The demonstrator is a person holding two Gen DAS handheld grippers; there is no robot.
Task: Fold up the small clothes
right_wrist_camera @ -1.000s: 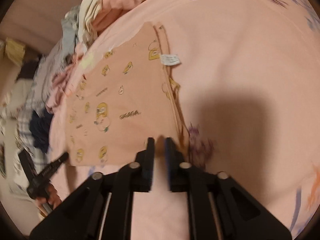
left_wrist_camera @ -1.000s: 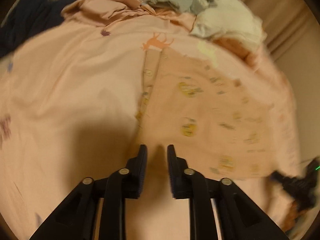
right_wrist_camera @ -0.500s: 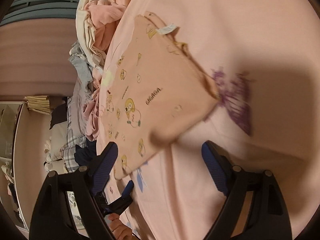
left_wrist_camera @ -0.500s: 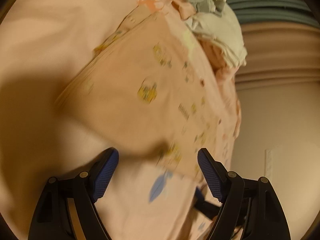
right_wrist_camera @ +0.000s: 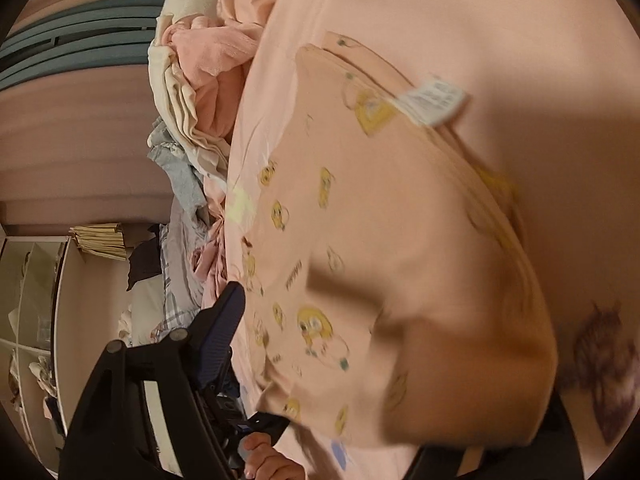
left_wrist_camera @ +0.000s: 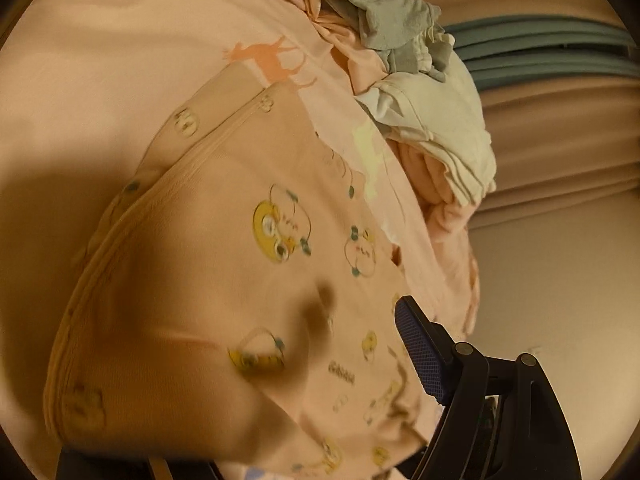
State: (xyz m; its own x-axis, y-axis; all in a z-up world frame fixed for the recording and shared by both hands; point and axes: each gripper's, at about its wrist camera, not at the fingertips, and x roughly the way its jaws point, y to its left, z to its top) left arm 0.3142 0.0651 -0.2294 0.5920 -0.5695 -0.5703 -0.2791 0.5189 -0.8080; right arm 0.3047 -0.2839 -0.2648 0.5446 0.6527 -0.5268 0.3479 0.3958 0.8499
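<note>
Your left gripper (left_wrist_camera: 240,392) has wide jaws; the peach garment (left_wrist_camera: 240,260) lies between them, hiding the 7 o'clock finger. Your right gripper (right_wrist_camera: 380,360) is wide too, with the garment (right_wrist_camera: 400,240) across its gap, on the bed sheet (right_wrist_camera: 480,20).

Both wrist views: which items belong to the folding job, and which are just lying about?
In the job:
peach duck-print garment
left claw
right claw

Lying about:
pink bedsheet
grey plush toy
cream clothes
pink clothes pile
</note>
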